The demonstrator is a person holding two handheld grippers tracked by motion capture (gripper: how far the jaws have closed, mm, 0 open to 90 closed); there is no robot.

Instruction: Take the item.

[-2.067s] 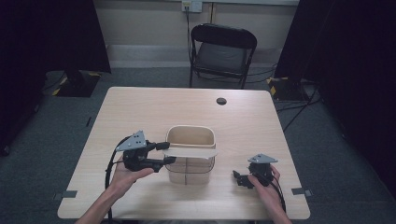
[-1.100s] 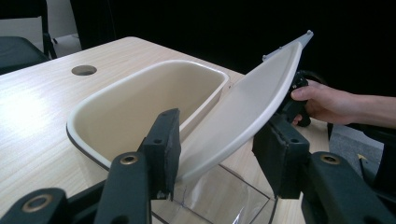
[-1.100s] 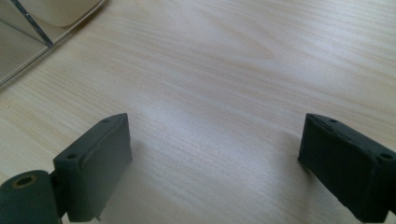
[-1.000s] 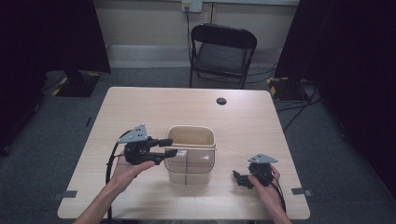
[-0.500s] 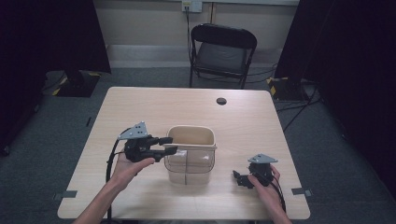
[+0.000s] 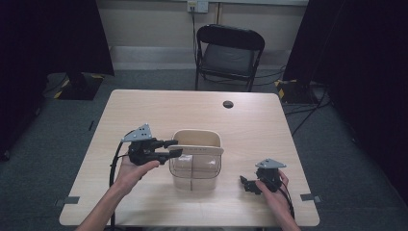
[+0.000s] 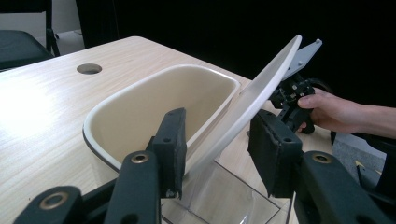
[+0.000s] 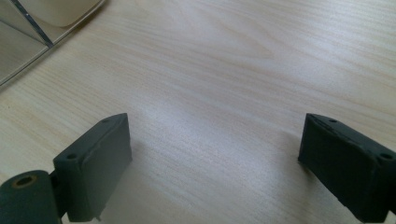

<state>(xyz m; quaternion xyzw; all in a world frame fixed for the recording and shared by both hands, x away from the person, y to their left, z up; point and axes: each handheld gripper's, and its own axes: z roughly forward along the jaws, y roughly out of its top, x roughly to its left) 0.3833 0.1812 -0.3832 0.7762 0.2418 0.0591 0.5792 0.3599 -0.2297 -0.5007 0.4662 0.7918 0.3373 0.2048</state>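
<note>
High view showed, at the left, the left gripper [image 6: 174, 147] beside the bin [image 6: 196, 161], which stood near the middle of the tabletop [image 6: 144, 108]. In the left gripper view its jaws stood spread around the near edge of the lid [image 7: 252, 100], which leaned tilted up over the bin's rim; whether the pads touched the lid I could not tell. So the lid looked half on: lifted at one side, not yet lying flat or taken away, and I judged that seating or removing it was what remained. At the right the right gripper [image 6: 246, 183] rested on the tabletop, well apart from the bin, its jaws spread over bare wood. I counted one bin, one lid, two grippers, one chair [image 6: 230, 53] behind.
</note>
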